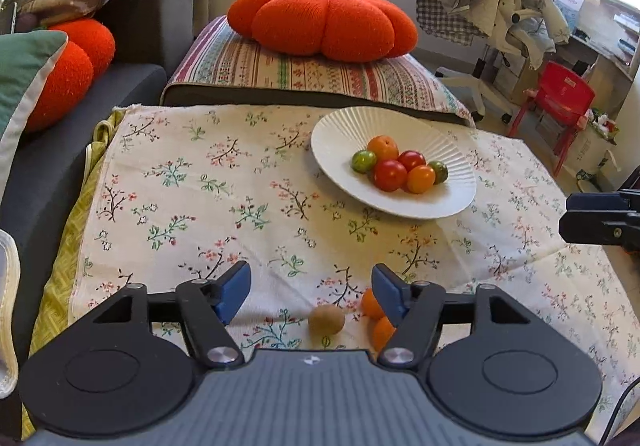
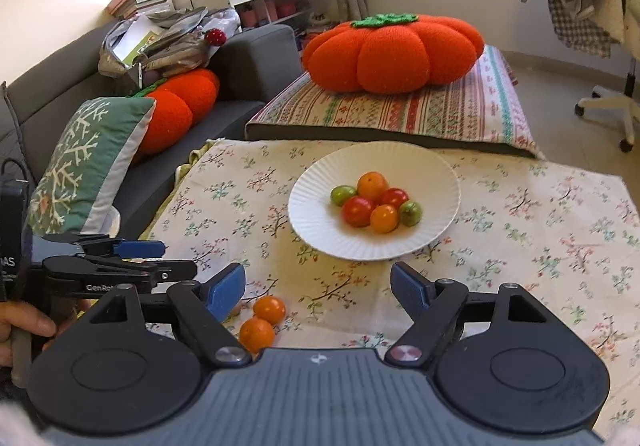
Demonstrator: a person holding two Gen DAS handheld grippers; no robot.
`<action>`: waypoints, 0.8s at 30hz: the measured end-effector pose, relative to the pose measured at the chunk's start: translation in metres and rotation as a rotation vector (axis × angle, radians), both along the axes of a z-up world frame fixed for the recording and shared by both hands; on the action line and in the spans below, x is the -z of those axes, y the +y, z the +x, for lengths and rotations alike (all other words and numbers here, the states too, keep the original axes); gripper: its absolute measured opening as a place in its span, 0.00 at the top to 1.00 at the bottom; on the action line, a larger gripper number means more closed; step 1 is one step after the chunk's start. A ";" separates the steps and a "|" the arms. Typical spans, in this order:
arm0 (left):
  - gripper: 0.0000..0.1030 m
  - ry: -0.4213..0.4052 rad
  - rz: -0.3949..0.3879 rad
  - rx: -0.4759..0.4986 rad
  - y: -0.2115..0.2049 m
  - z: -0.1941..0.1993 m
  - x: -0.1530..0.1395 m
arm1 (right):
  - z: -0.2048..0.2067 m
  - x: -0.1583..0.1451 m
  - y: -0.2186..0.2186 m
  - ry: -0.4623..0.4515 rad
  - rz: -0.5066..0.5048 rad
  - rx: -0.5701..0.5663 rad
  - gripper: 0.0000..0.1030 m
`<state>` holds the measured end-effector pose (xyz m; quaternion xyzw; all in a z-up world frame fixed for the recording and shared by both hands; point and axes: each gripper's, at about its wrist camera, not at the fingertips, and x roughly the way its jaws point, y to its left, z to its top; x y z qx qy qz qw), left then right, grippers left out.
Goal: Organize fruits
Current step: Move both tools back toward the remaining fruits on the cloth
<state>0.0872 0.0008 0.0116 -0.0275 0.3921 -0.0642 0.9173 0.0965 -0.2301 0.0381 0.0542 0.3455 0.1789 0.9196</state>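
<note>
So on the floral-print cotton cloth (image 1: 208, 182) there's a round white ribbed plate (image 1: 344, 130) with six small glossy fruits heaped together on it: two shiny red ones (image 1: 389, 175), two orange ones (image 1: 383, 147) and two greenish ones (image 1: 363, 161) with a bit of red blush. They're all touching in one tight cluster, a bit off-centre on the plate.

Off the plate, near the front edge of the cloth, sit two more small orange fruits (image 2: 269, 309) side by side, touching each other. Just beside them is a dull tan, egg-shaped fruit (image 1: 326, 320), matte next to the shiny ones.

The left gripper (image 1: 311, 280) has its blue-padded jaws spread apart with nothing between the pads; the tan fruit lies on the cloth below the gap and the orange pair is next to the right-hand pad. The right gripper (image 2: 318, 284) is spread wide too, nothing in it, orange pair down by its left pad.
</note>
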 end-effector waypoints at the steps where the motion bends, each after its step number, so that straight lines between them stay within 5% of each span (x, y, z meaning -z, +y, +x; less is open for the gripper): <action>1: 0.44 0.005 0.008 0.003 -0.001 0.000 0.001 | 0.000 0.001 0.000 0.007 0.006 -0.003 0.25; 13: 0.42 0.076 0.064 0.043 -0.008 0.004 0.021 | -0.006 0.027 0.030 0.070 -0.062 -0.133 0.27; 18: 0.42 0.094 0.064 0.050 -0.010 0.005 0.029 | -0.008 0.039 0.045 0.094 -0.102 -0.195 0.43; 24: 0.42 0.103 0.061 0.070 -0.015 0.010 0.043 | -0.008 0.054 0.057 0.125 -0.132 -0.233 0.52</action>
